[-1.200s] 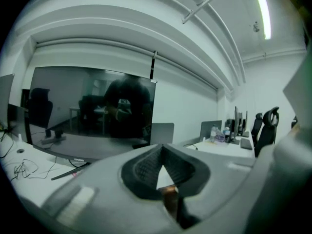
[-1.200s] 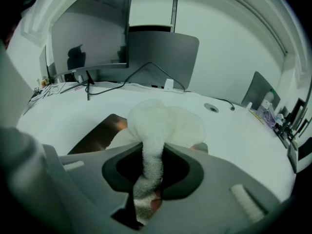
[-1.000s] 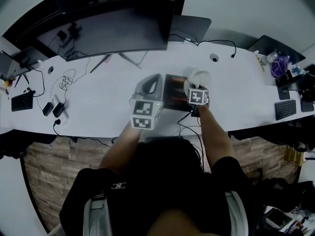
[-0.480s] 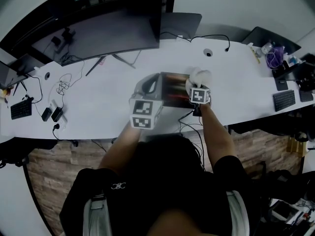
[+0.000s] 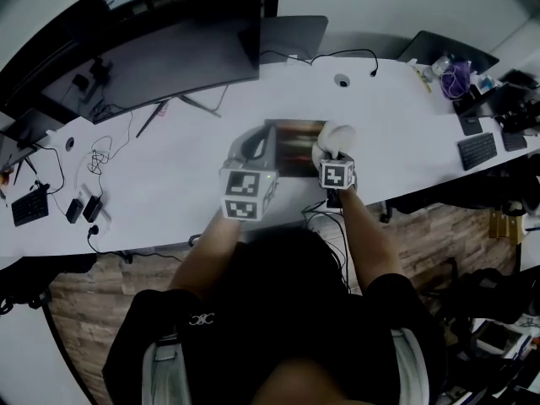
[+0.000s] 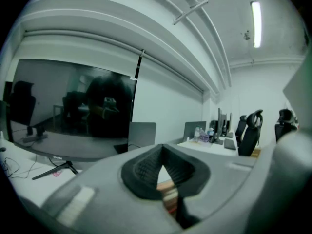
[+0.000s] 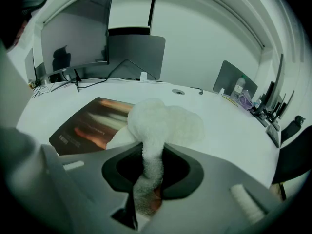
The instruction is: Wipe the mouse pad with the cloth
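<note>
While the wiping looks to be under way (no way to tell how much is clean yet), the left claw (image 5: 263,137) has its jaws pressed together with nothing between them, its tip at the left edge of the mouse pad (image 5: 291,148). To its right, the right claw (image 5: 332,157) squeezes the white cloth (image 5: 335,135), which puffs out past its jaws onto the pad's right side. Both forearms reach forward, side by side.
</note>
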The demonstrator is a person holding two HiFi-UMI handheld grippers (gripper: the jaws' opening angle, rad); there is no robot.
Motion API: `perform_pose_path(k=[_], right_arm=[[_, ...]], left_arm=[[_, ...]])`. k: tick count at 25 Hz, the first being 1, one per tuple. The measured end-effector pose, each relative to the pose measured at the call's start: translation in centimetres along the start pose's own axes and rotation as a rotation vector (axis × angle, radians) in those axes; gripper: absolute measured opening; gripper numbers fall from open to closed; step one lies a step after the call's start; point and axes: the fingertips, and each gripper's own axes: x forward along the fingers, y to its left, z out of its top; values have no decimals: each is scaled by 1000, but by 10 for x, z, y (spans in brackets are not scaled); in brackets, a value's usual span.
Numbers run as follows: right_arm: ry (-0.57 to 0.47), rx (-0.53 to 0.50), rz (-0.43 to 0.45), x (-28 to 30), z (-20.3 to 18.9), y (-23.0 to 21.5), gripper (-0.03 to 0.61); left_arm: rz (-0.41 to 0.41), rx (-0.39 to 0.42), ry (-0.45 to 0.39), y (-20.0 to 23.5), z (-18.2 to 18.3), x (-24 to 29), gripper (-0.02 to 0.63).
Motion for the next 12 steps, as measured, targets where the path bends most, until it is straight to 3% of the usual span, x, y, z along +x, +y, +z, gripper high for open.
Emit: perform_pose_path(k=[12], right_arm=[[10, 29, -60, -17, -24, -4, 78]], left_arm=[[-67, 15, -9, -8, 3, -3, 0]])
